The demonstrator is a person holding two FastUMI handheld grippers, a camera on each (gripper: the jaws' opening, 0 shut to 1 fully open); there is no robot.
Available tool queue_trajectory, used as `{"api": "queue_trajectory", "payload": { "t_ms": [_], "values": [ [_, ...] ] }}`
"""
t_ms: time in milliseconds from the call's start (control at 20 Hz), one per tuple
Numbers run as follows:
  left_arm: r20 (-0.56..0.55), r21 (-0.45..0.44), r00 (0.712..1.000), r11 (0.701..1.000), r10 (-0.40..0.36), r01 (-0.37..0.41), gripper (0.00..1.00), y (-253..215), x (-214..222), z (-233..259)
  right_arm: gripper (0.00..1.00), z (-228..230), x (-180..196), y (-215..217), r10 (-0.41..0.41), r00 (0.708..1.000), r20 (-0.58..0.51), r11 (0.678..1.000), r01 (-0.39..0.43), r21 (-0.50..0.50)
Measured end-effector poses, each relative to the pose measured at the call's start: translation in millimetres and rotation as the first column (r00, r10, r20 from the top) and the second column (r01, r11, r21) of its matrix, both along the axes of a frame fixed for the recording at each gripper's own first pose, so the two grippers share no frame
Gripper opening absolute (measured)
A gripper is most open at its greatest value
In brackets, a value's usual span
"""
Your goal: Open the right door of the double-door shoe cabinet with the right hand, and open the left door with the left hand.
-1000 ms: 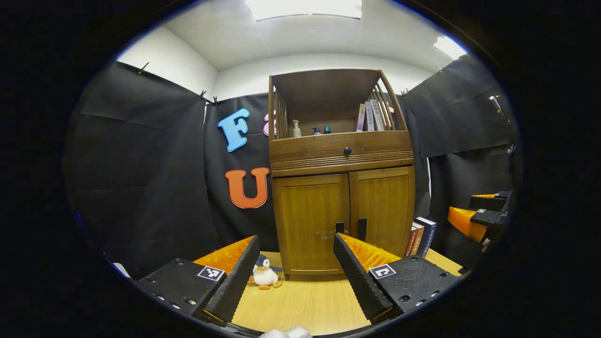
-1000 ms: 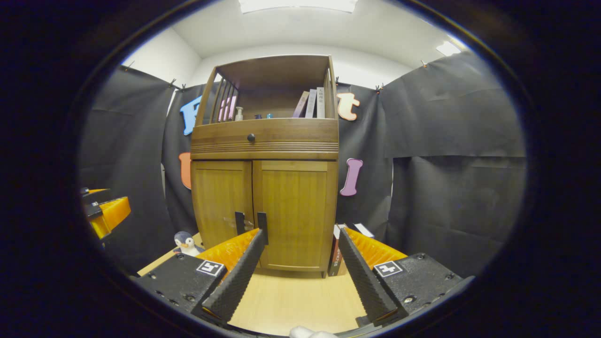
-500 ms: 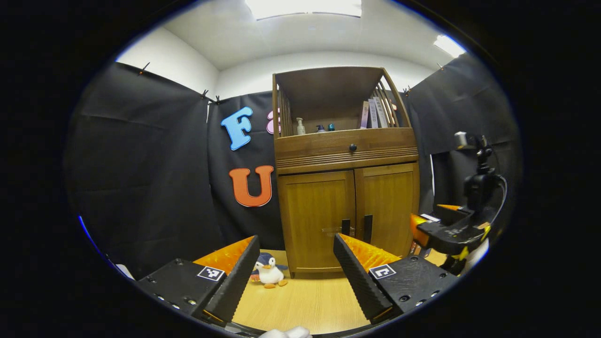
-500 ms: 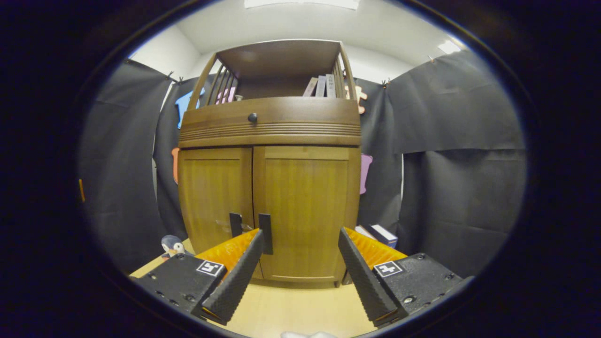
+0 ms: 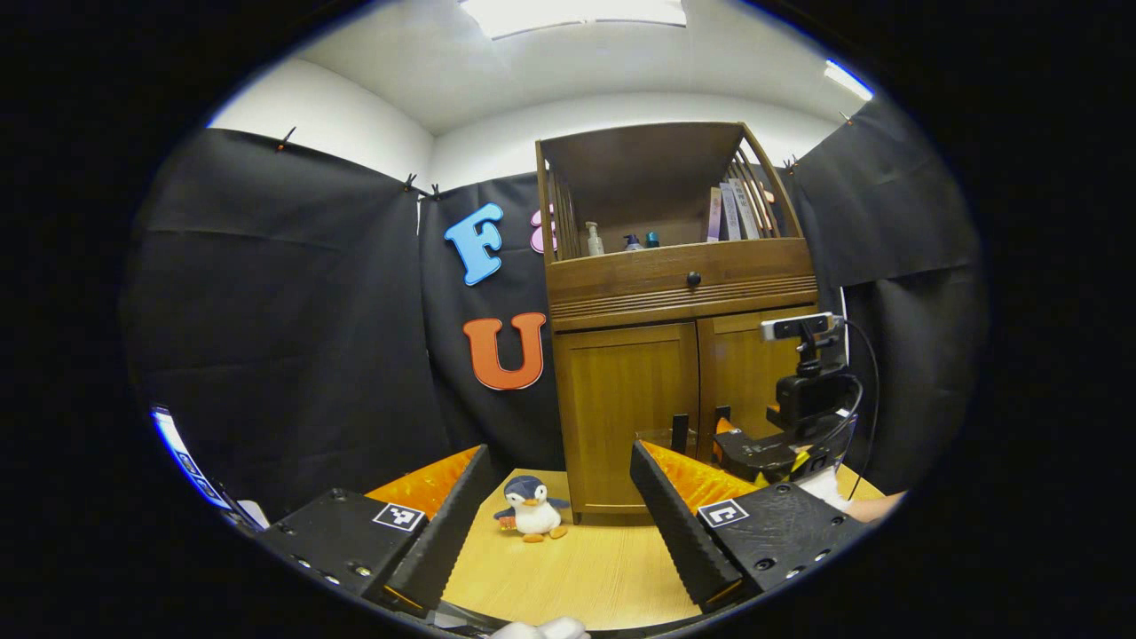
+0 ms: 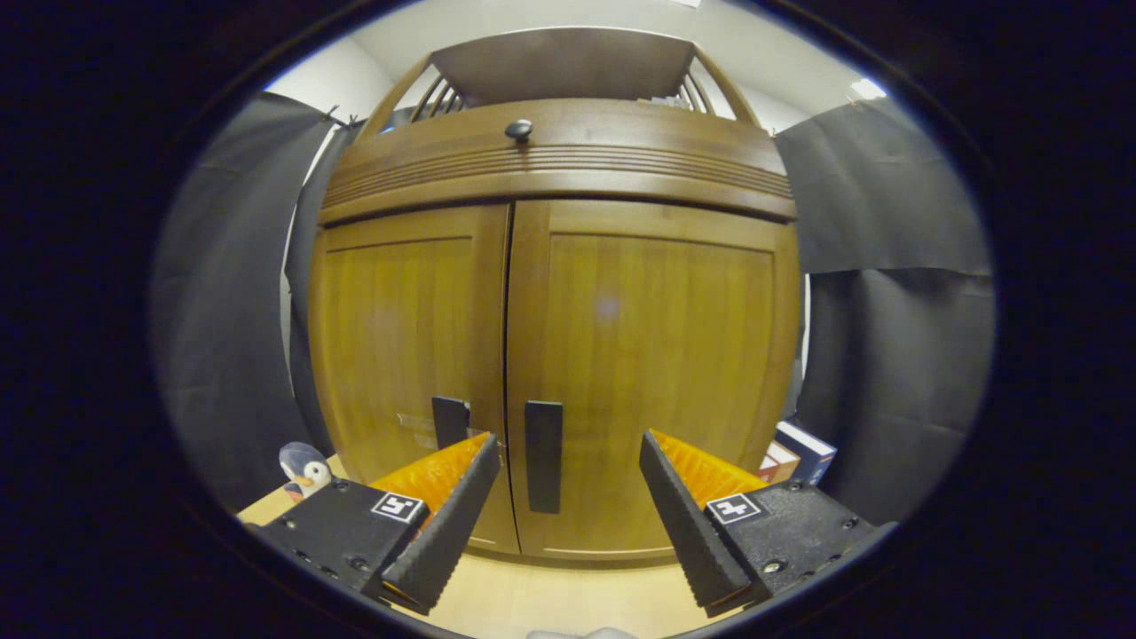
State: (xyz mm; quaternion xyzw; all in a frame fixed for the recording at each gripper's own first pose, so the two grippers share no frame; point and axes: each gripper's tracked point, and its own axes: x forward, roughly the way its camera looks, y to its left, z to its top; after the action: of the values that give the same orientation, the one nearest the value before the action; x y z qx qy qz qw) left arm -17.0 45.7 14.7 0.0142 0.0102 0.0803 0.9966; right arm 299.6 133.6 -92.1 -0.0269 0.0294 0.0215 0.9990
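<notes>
- The right gripper [image 6: 564,519] is spread wide with nothing between its fingers, and it has closed in on the shoe cabinet [image 6: 559,355] over the last second; the doors now loom large ahead of it.
- The right door's handle [image 6: 543,455], a dark upright bar just right of the cabinet's centre seam, sits in line with the gap between those fingers but is not yet touched.
- The right door [image 6: 652,373] and the left door [image 6: 404,355] both lie flush with the cabinet front, so neither has begun to open.
- The left door's handle [image 6: 450,420] stands just left of the seam, partly behind the right gripper's finger.
- The left gripper [image 5: 559,524] is likewise spread and empty, and hangs well back from the cabinet over the wooden table [image 5: 577,577].
- A toy penguin [image 5: 532,508] sits on the table beside the cabinet's left foot.
- In the left gripper view the right gripper has moved in front of the cabinet's right door, where it was off to the side before.
- Judged from this, the reach for the right handle is nearly done; the grasp and pull remain, then the left door.
</notes>
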Motion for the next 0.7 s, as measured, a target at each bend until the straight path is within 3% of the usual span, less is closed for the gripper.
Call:
{"api": "queue_trajectory", "payload": {
  "t_ms": [400,500,700],
  "values": [
    [-0.021,-0.009,0.998,0.998,0.065,-0.065,0.96,2.4,-3.0,-2.1,0.97,-32.0,58.4,10.4,0.002,0.998,-0.068,1.0,-0.001,0.011],
    [-0.03,-0.004,0.997,0.997,0.072,-0.073,0.96,2.3,-3.3,-4.3,0.89,-34.7,65.9,12.3,0.005,0.997,-0.082,1.0,-0.003,0.024],
    [-0.047,0.008,0.995,0.996,0.088,-0.087,0.96,5.0,-2.1,-7.1,0.61,-43.4,73.6,11.9,-0.006,0.995,-0.102,0.999,0.01,0.039]
  ]
}}
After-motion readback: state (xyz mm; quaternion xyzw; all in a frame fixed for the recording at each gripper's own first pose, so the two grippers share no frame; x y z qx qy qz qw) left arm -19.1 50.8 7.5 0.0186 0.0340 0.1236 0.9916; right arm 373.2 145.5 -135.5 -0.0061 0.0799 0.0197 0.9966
